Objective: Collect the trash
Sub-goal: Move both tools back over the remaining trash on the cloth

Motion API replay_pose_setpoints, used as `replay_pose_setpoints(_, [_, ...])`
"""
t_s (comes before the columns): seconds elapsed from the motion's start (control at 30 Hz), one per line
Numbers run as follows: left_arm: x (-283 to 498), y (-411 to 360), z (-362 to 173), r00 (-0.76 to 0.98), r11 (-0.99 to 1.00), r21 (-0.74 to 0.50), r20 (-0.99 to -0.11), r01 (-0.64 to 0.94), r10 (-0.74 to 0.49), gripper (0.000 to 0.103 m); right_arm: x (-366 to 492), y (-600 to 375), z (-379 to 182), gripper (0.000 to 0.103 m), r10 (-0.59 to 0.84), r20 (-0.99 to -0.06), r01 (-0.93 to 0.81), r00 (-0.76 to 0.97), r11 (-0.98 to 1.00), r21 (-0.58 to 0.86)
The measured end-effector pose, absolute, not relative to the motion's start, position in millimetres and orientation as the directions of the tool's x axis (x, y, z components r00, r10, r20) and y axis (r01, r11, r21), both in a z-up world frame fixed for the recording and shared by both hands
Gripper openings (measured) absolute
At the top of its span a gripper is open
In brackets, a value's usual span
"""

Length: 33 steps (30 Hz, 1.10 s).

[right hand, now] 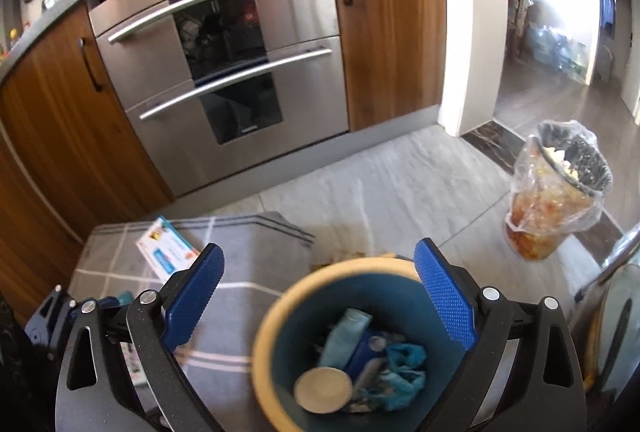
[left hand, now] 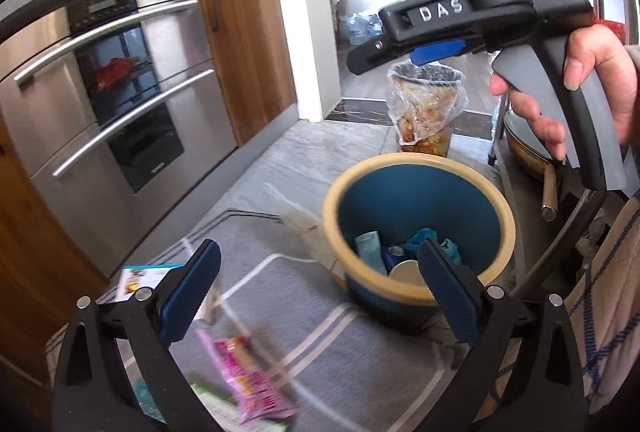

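A blue bin with a cream rim (left hand: 418, 168) stands on the floor and holds several pieces of trash; it also shows in the right wrist view (right hand: 264, 344). My left gripper (left hand: 320, 288) is open and empty, low over a grey mat, left of the bin. A pink wrapper (left hand: 248, 380) lies on the mat just below it. My right gripper (right hand: 320, 300) is open and empty, directly above the bin; in the left wrist view it (left hand: 384, 52) hangs over the bin in a hand. A white and blue packet (right hand: 166, 252) lies on the mat.
A plastic-lined container full of food waste (right hand: 556, 200) stands on the tiled floor beyond the bin. A steel oven (right hand: 224, 60) and wooden cabinets (right hand: 392, 24) line the far side. A pan with a wooden handle (left hand: 532, 156) sits to the right.
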<state>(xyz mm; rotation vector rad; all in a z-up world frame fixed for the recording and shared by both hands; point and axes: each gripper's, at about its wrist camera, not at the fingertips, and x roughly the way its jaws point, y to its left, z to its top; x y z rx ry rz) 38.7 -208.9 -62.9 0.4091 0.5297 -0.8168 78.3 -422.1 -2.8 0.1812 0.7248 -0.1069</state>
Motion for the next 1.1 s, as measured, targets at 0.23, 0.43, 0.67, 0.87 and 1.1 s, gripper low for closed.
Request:
replay_pose_setpoints(0.23, [39.0,-143.1,-29.5,0.647,0.676,0.201,-0.567,0.709,-0.511,0.098,98.8,-373.4,5.9,0.095,-0.011,-0.671,0.110,0.741,0.988,0.106])
replay_pose_setpoints(0.43, [53.2,-91.2,-7.3,0.713,0.753,0.231,-0.570,0.616,-0.409,0.098,115.1,-316.1,12.6,0.095,0.045,-0.672,0.006,0.739,0.997,0.074])
replay_pose_setpoints(0.67, [62.4,-43.3,-12.6,0.755,0.808,0.247,-0.570,0.534,-0.324,0.098,120.5,-246.8,-1.6,0.095,0.084,-0.739,-0.169,0.668,0.985,-0.041])
replay_pose_setpoints(0.87, [92.1,-14.8,-52.0,0.733,0.872,0.231,-0.653,0.432,-0.190,0.098,117.8,-218.3,-38.7,0.095,0.034,-0.830,-0.264,0.556,0.955,-0.138])
replay_pose_setpoints(1.1, [109.0,-14.0,-89.7,0.677,0.893,0.237,-0.730,0.383,-0.097,0.098,124.3,-214.8,-67.8,0.095,0.008,-0.883,-0.224,0.470,0.968,-0.110])
